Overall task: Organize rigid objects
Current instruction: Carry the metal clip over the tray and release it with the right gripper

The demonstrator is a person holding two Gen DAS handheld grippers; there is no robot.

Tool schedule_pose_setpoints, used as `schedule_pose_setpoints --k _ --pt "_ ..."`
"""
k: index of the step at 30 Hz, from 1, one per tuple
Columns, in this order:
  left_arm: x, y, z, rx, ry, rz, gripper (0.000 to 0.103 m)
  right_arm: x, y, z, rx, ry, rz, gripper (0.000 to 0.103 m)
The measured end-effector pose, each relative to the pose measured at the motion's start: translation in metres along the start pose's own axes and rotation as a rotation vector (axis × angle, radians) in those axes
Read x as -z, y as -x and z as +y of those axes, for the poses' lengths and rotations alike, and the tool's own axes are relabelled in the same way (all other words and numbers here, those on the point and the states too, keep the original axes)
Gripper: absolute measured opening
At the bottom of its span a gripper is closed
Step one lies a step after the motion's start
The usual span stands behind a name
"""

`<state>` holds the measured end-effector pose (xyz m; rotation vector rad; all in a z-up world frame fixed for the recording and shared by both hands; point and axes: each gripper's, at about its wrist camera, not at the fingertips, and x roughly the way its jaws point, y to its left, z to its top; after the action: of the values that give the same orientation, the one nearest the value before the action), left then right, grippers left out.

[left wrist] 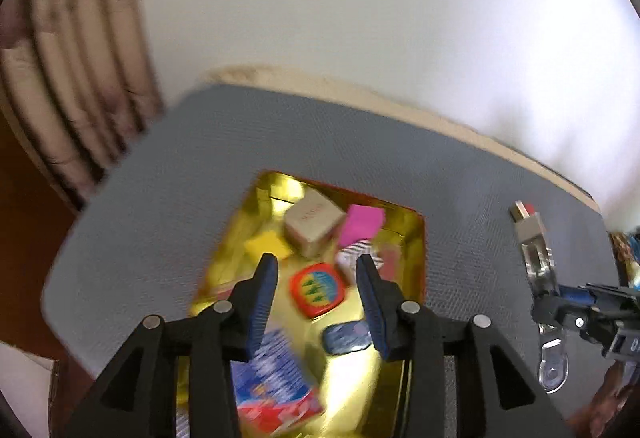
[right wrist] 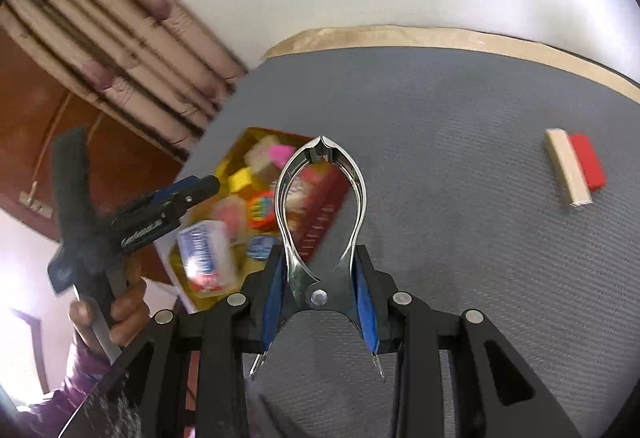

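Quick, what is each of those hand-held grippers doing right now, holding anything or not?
Left hand-held gripper: open, nothing between its fingers, above the gold tin.
Right hand-held gripper: closed on shiny metal pliers.

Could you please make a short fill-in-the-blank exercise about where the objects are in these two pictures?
1. The right hand-held gripper is shut on a metal ____.
2. The pink block lies inside the ____ tin.
3. On the grey mat, a beige block lies beside a ____ block.
4. Nothing is between the fingers of the ____ hand-held gripper.

Missing words: nutcracker; gold; red; left
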<state>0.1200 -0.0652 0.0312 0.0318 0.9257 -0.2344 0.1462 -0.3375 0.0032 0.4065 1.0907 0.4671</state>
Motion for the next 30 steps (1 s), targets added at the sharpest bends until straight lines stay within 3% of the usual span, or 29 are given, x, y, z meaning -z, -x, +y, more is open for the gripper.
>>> schedule_pose_setpoints --k 5,11,16,24,30 --pt "0.048 0.054 0.024 -0.146 0.113 -0.098 0.044 -0.002 -0.028 0.044 -0.047 0.053 0.05 0.031" --pt "0.088 0.072 0.053 -0.267 0.202 -0.147 0.044 -0.005 -0.084 0.078 -0.021 0.092 0.128 0.031" --pt "0.095 0.065 0.071 -0.247 0.257 -0.132 0.044 -0.01 -0.118 0.081 0.059 0.098 0.169 0.031" --pt "0.095 0.058 0.062 -0.239 0.203 -0.115 0.044 -0.015 -0.141 0.083 0.098 0.083 0.187 0.032" --pt "0.094 0.052 0.063 -0.249 0.193 -0.11 0.044 -0.02 -0.128 0.078 0.015 0.01 0.116 0.035"
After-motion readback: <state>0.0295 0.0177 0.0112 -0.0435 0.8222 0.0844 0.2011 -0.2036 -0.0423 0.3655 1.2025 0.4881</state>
